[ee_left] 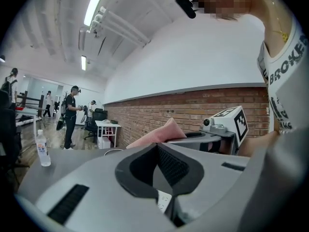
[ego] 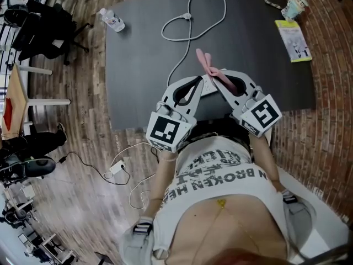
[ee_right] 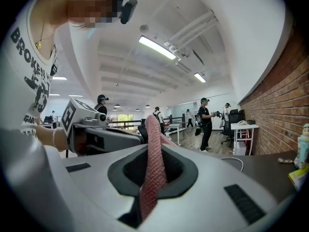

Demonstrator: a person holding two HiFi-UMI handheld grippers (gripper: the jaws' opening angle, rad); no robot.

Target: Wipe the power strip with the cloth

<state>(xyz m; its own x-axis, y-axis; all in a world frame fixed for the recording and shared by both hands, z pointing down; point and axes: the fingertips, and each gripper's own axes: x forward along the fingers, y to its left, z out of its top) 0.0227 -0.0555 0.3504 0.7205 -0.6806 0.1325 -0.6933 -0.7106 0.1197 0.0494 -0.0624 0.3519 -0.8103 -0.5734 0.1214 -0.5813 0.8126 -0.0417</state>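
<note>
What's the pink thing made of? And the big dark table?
The pink cloth looks like soft knitted or woven fabric: a fine bumpy mesh shows on it, and it bends limply where the right gripper pinches it. The table top looks like a smooth, matte, dark grey sheet, maybe laminate or a mat. No shine or grain shows, so I can't be sure.

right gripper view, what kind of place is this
Probably an open-plan office or lab: a brick wall, strip ceiling lights, a white desk, and other people standing about.

Open tabletop [ego: 138, 76] left of cable [ego: 187, 16]
</note>
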